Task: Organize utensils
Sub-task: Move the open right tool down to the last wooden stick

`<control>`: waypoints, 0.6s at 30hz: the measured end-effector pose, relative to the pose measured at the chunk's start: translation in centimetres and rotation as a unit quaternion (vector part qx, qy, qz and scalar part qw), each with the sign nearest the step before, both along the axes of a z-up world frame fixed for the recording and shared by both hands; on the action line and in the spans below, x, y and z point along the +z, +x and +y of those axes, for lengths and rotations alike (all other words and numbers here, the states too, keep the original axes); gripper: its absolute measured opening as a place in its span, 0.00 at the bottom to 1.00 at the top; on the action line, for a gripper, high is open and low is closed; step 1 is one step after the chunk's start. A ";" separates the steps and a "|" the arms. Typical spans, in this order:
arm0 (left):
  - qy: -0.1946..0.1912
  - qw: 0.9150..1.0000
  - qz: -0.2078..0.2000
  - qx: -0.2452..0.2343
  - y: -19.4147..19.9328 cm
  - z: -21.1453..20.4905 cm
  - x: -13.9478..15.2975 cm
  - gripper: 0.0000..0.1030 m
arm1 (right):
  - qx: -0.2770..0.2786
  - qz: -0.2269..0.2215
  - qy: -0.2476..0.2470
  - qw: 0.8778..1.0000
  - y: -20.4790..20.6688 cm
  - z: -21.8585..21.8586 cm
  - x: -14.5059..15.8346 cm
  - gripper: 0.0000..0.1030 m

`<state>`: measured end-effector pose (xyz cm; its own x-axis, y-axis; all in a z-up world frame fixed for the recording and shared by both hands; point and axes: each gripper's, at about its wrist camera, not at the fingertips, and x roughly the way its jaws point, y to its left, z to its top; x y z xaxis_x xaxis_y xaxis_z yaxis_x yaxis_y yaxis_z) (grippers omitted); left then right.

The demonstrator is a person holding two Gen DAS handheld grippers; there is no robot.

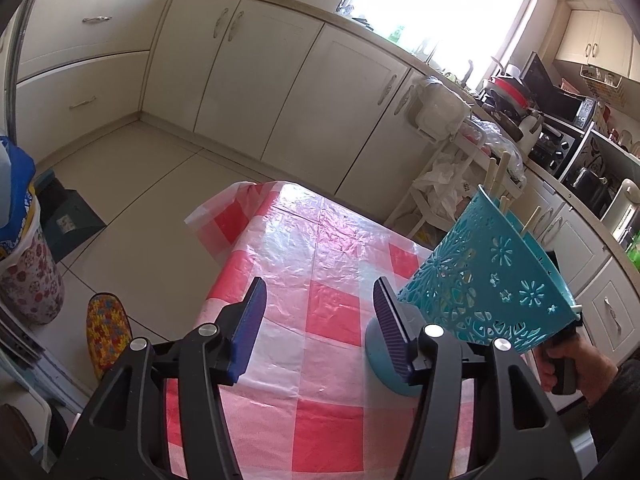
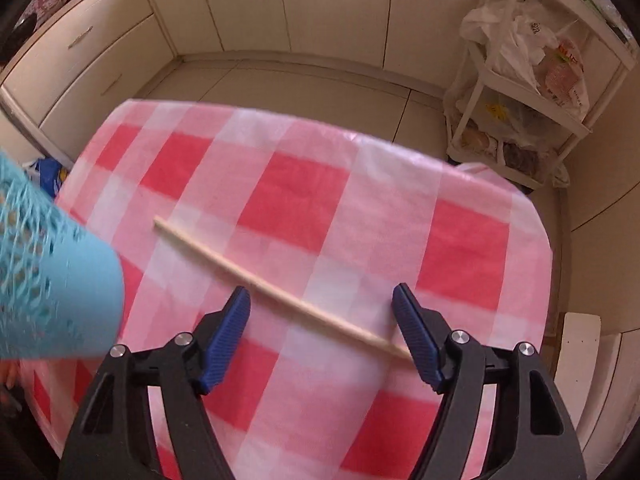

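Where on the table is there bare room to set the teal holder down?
Bare cloth runs from the chopstick to the table's far and right edges. The near left is crowded: the teal holder stands there, tilted, beside the left gripper.

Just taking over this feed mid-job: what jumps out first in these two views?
The pink-and-white checked tablecloth fills both views. In the right wrist view a single wooden chopstick lies diagonally on it, under the open right gripper. In the left wrist view a teal cut-out basket stands to the right of the left gripper, pale sticks rising from it.
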<state>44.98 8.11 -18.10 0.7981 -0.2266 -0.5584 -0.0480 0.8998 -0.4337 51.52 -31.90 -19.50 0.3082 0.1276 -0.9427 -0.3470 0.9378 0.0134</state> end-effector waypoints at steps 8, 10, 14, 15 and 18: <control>0.004 1.000 0.008 -0.003 0.1 -0.5 -0.5 0.52 | 0.079 0.072 0.016 0.994 -9.8 4.0 0.8 0.73; 0.003 1.000 0.009 -0.006 0.1 -0.5 -0.5 0.52 | 0.080 0.026 0.009 0.996 -10.2 5.6 2.2 0.73; 0.005 1.000 0.007 -0.005 0.1 -0.5 -0.5 0.52 | 0.095 -0.061 -0.032 0.993 -9.2 9.6 3.1 0.73; 0.004 1.000 0.008 -0.005 0.1 -0.4 -0.6 0.53 | 0.098 -0.068 -0.041 0.992 -8.6 10.5 2.8 0.70; 0.000 1.000 0.011 -0.004 0.2 -0.2 -0.6 0.53 | 0.096 -0.048 -0.062 0.992 -7.1 11.9 0.9 0.35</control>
